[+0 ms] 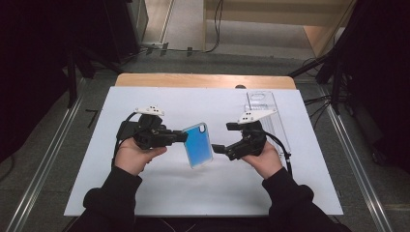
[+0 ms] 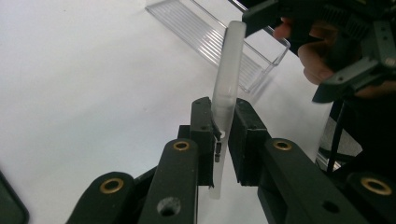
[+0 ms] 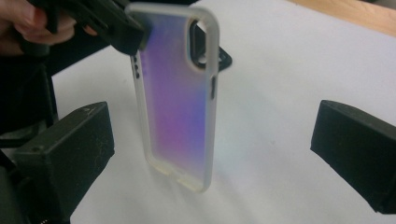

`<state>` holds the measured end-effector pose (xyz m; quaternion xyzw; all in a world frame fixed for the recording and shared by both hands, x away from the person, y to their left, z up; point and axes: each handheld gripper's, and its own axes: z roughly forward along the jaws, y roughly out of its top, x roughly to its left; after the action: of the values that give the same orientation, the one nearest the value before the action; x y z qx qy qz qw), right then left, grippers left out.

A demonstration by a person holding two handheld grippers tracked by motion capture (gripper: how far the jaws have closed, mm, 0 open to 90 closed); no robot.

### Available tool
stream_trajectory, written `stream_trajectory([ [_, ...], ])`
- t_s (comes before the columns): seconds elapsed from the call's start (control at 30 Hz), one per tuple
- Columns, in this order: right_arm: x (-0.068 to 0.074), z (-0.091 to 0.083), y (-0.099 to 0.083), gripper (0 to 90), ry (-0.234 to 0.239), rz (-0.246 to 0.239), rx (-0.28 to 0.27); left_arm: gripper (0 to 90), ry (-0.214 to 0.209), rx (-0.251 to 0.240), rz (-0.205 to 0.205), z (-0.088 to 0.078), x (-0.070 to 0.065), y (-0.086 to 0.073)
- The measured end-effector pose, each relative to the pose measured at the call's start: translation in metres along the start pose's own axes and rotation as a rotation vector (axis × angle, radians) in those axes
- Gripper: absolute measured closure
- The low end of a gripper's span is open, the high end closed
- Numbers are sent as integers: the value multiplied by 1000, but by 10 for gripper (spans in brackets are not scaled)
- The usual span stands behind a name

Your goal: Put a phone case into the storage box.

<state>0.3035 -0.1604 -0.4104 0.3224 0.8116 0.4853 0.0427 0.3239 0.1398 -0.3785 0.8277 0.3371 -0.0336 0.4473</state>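
Phone case [image 1: 198,145], translucent blue: held upright above the white worktop [image 1: 159,193] middle, one long edge pinched in left gripper [image 1: 181,136], presenting its back. Right gripper [image 1: 221,137]: jaws wide, holding nothing, beside it. Clear plastic tray [image 1: 270,121]: near right edge.

My phone case [image 3: 180,107] looked like soft plastic, its rim frosted and matt, its back a smooth blue-violet sheen. The clear box [image 2: 219,42] was glossy, ribbed hard plastic. My left gripper [image 2: 223,135] was matt black plastic with brass-coloured pins. The table [image 1: 145,101] wore a smooth white matt sheet over a wood edge.
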Motion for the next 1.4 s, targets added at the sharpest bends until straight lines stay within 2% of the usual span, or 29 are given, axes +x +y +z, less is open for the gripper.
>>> stream_trajectory([
  [0.2, 11, 9, -1, 0, -71, 13, 27, 810, 67, -1, -31, 0, -4, 1],
  [0.37, 18, 13, -1, 0, -128, 68, -35, 809, 89, 5, -58, 1, -7, 2],
  [0.43, 23, 16, -2, 0, -160, 68, -49, 810, 96, 7, -67, 1, -8, 3],
  [0.53, 28, 20, -2, 0, -181, 64, -45, 810, 111, -9, -77, 1, -10, 3],
  [0.8, 35, 34, -6, 0, -186, 100, -43, 810, 102, -5, -104, 3, -13, 3],
  [1.1, 43, 43, -5, 0, -197, 115, -46, 810, 93, 9, -90, 8, -23, 4],
  [1.17, 44, 44, -5, 0, -199, 124, -50, 809, 96, 6, -80, 10, -26, 4],
  [1.4, 47, 49, -4, 0, -219, 128, -45, 809, 81, -6, -82, 13, -32, 5],
])
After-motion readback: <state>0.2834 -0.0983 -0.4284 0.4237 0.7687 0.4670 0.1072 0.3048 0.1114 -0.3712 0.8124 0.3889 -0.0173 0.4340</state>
